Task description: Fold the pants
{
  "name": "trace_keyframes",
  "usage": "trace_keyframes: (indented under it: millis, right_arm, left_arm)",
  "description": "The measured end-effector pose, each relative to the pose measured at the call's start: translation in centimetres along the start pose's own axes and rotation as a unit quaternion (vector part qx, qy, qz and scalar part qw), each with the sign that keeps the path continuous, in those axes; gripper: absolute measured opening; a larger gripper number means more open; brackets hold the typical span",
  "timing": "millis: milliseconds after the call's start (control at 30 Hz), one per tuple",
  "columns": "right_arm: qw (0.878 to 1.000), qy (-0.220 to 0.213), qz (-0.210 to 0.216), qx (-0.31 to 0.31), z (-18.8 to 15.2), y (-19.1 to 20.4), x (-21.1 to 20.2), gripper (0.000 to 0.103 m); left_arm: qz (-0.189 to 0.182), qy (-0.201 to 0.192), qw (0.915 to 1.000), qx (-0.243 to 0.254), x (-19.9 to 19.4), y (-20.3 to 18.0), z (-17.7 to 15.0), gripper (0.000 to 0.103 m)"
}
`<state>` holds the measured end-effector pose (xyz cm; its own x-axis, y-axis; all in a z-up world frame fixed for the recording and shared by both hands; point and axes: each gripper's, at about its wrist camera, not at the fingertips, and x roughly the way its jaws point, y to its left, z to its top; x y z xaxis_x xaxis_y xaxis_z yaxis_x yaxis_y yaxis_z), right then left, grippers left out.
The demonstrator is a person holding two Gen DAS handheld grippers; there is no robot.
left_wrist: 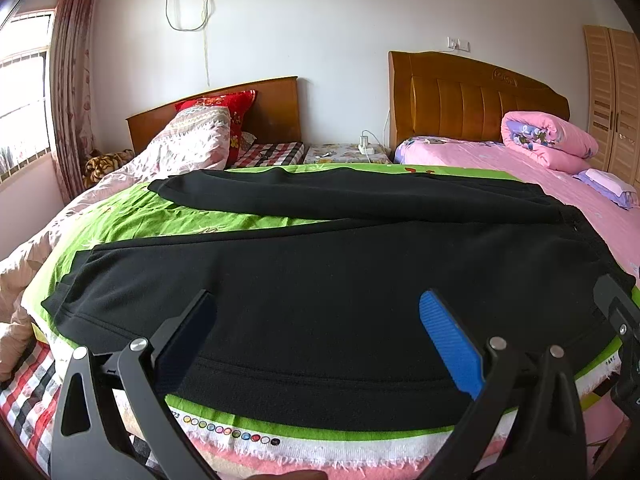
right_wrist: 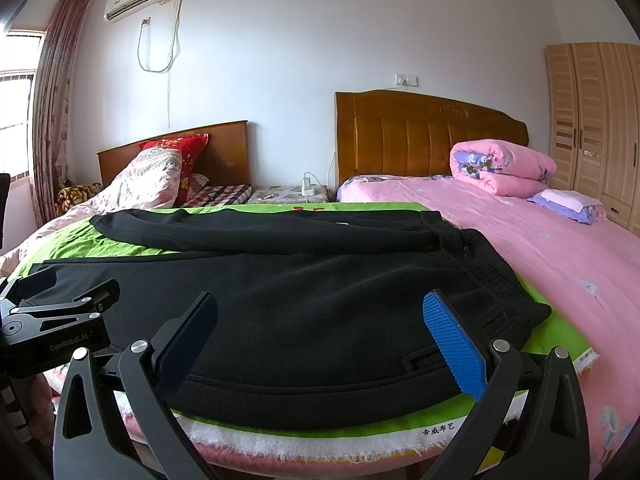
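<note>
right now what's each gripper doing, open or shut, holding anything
Left gripper: open, holding nothing, poised above the near leg of the black pants.
Right gripper: open, holding nothing, above the pants near the waistband end.

Black pants (right_wrist: 304, 280) lie spread flat on a green cloth (right_wrist: 120, 242) over a bed, legs running to the left, waistband at the right. The right gripper (right_wrist: 320, 344) hovers above their near edge, its two fingers wide apart and holding nothing. The left gripper (right_wrist: 60, 312) shows at the left edge. Behind, a pink bed (right_wrist: 520, 248) carries a rolled pink quilt (right_wrist: 500, 168).
</note>
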<state>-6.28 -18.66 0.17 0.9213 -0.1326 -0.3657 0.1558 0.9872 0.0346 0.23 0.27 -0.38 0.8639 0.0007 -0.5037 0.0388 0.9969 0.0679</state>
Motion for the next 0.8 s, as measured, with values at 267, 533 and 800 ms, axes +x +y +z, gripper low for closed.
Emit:
trace_keyframes:
  millis: [267,533,800]
  right_arm:
    - [1.000,0.005,0.001,0.002,-0.26,0.14,0.30,0.099]
    - [1.000,0.008,0.001,0.003,-0.54,0.14,0.40,0.099]
    - [1.000,0.012,-0.001,0.002,-0.69,0.22,0.48,0.099]
  left_arm:
    - [0.000,0.000,1.0000,0.000,0.02,-0.01,0.04,0.102]
    - [0.000,-0.001,1.0000,0.000,0.02,0.00,0.02,0.102]
    - [0.001,-0.003,1.0000,0.000,-0.08,0.05,0.00,0.102]
